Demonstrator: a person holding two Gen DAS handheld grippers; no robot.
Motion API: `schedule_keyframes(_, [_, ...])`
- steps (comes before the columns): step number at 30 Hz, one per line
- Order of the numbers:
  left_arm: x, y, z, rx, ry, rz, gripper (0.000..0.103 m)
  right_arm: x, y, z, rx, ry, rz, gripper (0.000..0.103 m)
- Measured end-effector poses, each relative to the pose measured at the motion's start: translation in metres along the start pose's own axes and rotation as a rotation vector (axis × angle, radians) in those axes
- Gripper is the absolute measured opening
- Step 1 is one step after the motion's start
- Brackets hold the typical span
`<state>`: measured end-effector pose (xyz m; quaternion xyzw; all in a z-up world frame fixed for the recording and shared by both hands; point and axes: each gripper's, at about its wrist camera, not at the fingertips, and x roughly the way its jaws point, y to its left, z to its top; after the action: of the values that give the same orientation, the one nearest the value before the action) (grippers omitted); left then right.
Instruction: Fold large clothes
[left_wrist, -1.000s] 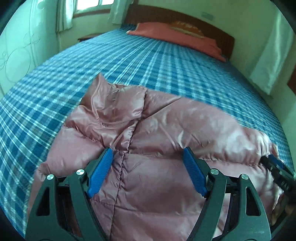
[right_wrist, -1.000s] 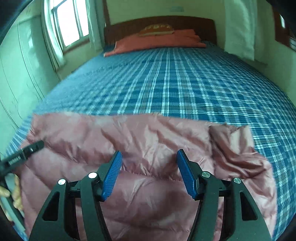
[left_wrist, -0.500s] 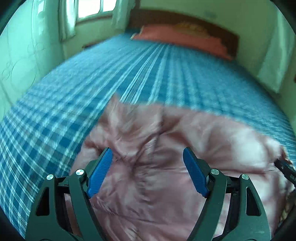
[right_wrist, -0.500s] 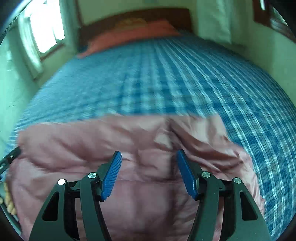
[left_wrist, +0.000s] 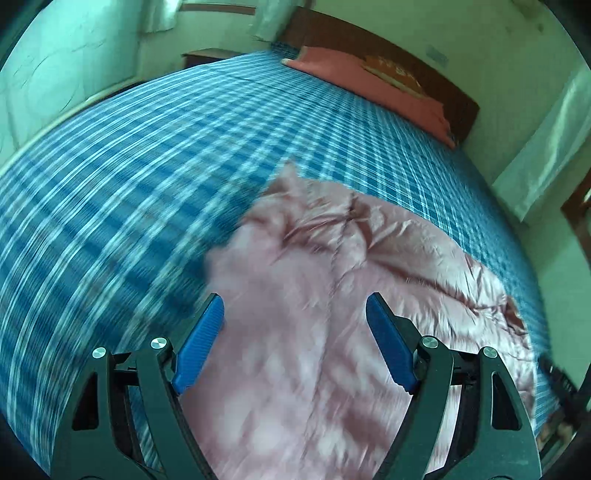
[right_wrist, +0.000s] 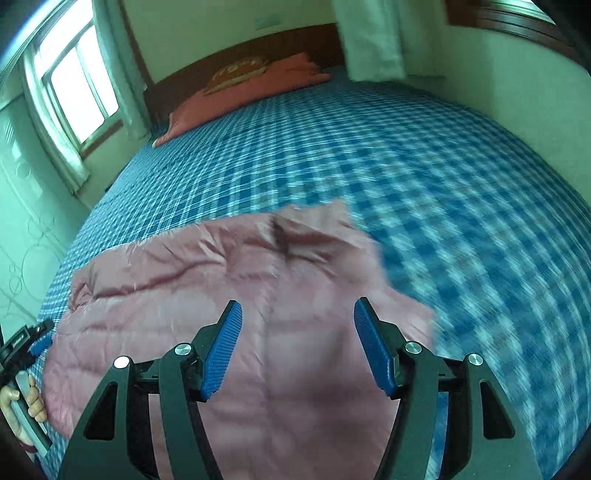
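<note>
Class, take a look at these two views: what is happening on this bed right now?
A person holds tongs in each hand above a pink padded jacket spread on a blue plaid bed. The left tongs are open with nothing gripped. The right tongs are opening, also with nothing gripped. The jacket lies loose, with no grip on it.

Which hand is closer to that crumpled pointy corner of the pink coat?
Probably left. The left gripper, open, views the pink coat's crumpled corner almost straight ahead; the opening right gripper is similarly far.
</note>
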<state>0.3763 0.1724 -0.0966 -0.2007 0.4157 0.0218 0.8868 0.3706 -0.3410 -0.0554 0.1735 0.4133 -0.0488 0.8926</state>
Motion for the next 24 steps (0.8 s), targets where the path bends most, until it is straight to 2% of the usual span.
schedule_keyframes(4, [-0.032, 0.031, -0.035, -0.095, -0.023, 0.027, 0.079, -0.031, -0.031, -0.037, 0.07, 0.005, -0.016, 0.065])
schedule_keyframes(7, [-0.047, 0.052, -0.065, -0.175, -0.008, 0.029, 0.079, -0.048, -0.048, -0.071, 0.158, 0.025, 0.02, 0.066])
schedule_keyframes(11, [-0.066, 0.07, -0.102, -0.281, 0.021, -0.014, 0.079, -0.056, -0.054, -0.106, 0.253, 0.051, 0.092, 0.066])
schedule_keyframes(14, [-0.072, 0.074, -0.123, -0.356, 0.021, -0.085, 0.079, -0.052, -0.047, -0.125, 0.304, 0.074, 0.159, 0.066])
schedule_keyframes(19, [-0.055, 0.067, -0.135, -0.408, 0.046, -0.135, 0.079, -0.027, -0.034, -0.14, 0.397, 0.116, 0.255, 0.066])
schedule_keyframes(24, [-0.042, 0.059, -0.128, -0.445, 0.017, -0.131, 0.079, -0.01, -0.034, -0.135, 0.472, 0.066, 0.264, 0.066])
